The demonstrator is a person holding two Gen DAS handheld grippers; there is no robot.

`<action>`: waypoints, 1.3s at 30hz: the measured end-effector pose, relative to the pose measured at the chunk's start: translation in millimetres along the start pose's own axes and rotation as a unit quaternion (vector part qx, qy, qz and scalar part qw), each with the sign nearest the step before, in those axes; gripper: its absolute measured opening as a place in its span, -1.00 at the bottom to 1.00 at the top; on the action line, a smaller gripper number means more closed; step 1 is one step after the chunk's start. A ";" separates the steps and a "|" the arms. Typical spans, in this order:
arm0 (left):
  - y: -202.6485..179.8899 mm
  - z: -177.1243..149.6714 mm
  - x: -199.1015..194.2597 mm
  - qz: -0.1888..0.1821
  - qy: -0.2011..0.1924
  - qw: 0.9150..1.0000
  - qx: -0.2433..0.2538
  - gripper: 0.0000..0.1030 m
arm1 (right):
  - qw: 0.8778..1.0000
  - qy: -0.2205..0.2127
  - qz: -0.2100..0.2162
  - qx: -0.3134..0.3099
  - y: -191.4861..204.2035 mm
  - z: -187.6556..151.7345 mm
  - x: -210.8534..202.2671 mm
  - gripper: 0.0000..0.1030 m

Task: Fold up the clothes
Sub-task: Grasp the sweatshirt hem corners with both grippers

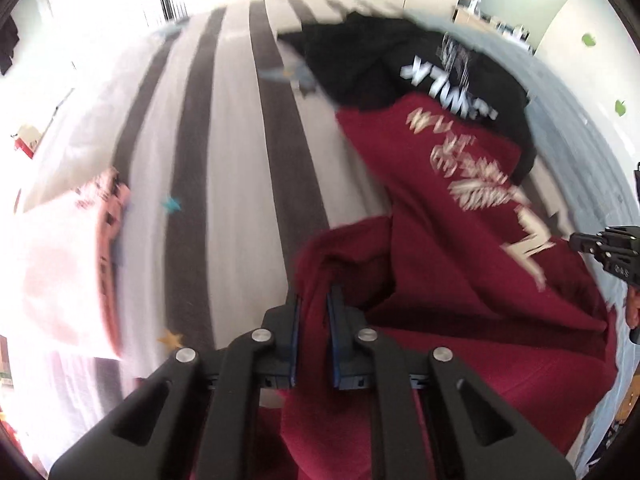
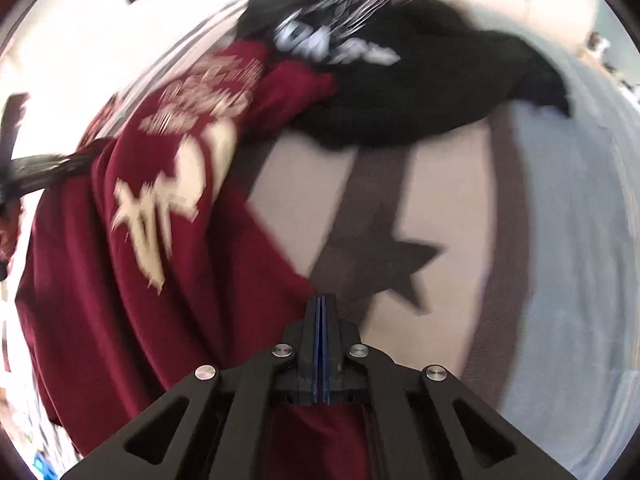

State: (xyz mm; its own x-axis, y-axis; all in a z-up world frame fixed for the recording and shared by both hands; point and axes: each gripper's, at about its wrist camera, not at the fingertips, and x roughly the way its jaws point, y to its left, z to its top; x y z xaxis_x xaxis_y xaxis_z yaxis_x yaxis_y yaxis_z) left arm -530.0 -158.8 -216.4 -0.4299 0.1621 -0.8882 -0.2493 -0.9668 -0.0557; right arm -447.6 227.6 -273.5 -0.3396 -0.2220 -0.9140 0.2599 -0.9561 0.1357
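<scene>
A maroon shirt [image 1: 460,280] with cream lettering lies crumpled on a striped bedcover [image 1: 224,160]. My left gripper [image 1: 316,300] is shut on a raised fold of it at the shirt's near left edge, with cloth between the blue pads. At the right rim of the left wrist view, my right gripper [image 1: 576,242] meets the shirt's opposite edge. In the right wrist view the right gripper [image 2: 322,300] has its pads pressed together where the maroon shirt's [image 2: 120,320] edge runs into the tips. The left gripper [image 2: 60,164] is a dark blur at the far left.
A black shirt [image 1: 380,64] with white print lies bunched beyond the maroon one, overlapping its far end [image 2: 400,92]. A pink and white garment [image 1: 60,260] sits at the left. The grey-striped, star-patterned bedcover [image 2: 440,200] spreads beneath, with a pale blue sheet [image 2: 580,240] to the right.
</scene>
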 end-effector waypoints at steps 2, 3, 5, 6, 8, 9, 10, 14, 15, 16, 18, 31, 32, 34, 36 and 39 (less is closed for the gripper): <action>3.6 3.1 -29.1 0.001 -0.026 1.000 -0.002 -0.82 | 0.999 -0.032 -0.017 0.040 -23.4 4.1 -24.9 -0.99; 7.0 3.2 -40.3 0.002 -0.034 0.999 -0.006 -0.82 | 0.997 -0.046 -0.028 0.054 -33.6 4.6 -36.5 -0.99; 20.9 -2.3 -42.4 0.009 -0.019 0.999 -0.026 -0.82 | 0.993 -0.069 -0.055 0.079 -53.3 4.3 -56.6 -0.99; 23.7 -7.5 -33.0 0.017 -0.001 0.999 -0.029 -0.82 | 0.990 -0.076 -0.076 0.087 -62.7 2.8 -63.5 -0.99; 25.8 -22.6 -13.8 0.026 0.031 0.999 -0.028 -0.82 | 0.985 -0.069 -0.099 0.121 -86.7 4.3 -71.3 -0.99; 25.4 -28.6 -9.2 0.034 0.035 0.998 -0.025 -0.82 | 0.983 -0.058 -0.112 0.136 -96.0 -0.8 -68.4 -0.99; 25.6 -34.2 -5.5 0.041 0.038 0.998 -0.026 -0.81 | 0.980 -0.047 -0.128 0.147 -103.1 -9.4 -64.1 -1.00; 36.6 -42.8 -16.1 0.034 0.037 0.993 -0.106 -0.65 | 0.977 -0.025 -0.110 0.180 -113.3 -26.0 -55.4 -0.93; 35.0 -43.0 -21.1 0.035 0.026 0.992 -0.123 -0.63 | 0.979 -0.040 -0.091 0.179 -109.0 -30.2 -66.5 -0.92; 34.0 -48.7 -32.6 0.036 0.008 0.991 -0.132 -0.56 | 0.981 -0.052 -0.071 0.174 -101.0 -36.3 -77.9 -0.92; 28.3 -64.4 -60.0 0.042 -0.025 0.989 -0.137 -0.41 | 0.984 -0.065 -0.034 0.161 -81.8 -52.2 -98.1 -0.89; -8.0 -283.4 -122.6 -0.013 0.040 0.974 -0.223 0.22 | 0.975 0.021 0.136 0.175 76.2 -247.5 -115.7 -0.38; -8.8 -290.2 -121.8 -0.017 0.042 0.972 -0.231 0.22 | 0.973 0.031 0.137 0.184 81.0 -258.1 -111.2 -0.38; -8.0 -298.8 -114.0 -0.026 0.047 0.968 -0.245 0.22 | 0.968 0.046 0.138 0.205 87.8 -277.3 -104.7 -0.38; -11.4 -300.7 -96.7 -0.032 0.059 0.964 -0.256 0.22 | 0.960 0.056 0.136 0.240 87.4 -287.2 -95.4 -0.38; -5.7 -305.9 -84.0 -0.042 0.062 0.959 -0.274 0.22 | 0.943 0.040 0.157 0.292 80.6 -290.1 -84.1 -0.34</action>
State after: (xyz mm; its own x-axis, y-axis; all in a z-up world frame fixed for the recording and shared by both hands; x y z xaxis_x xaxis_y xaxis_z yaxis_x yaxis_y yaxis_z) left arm -227.0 -227.3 -281.0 -0.3136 0.2528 -0.9153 0.2296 -0.9151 -0.3315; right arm -135.9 224.7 -296.7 -0.2538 -0.5188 -0.8163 -0.2133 -0.7932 0.5704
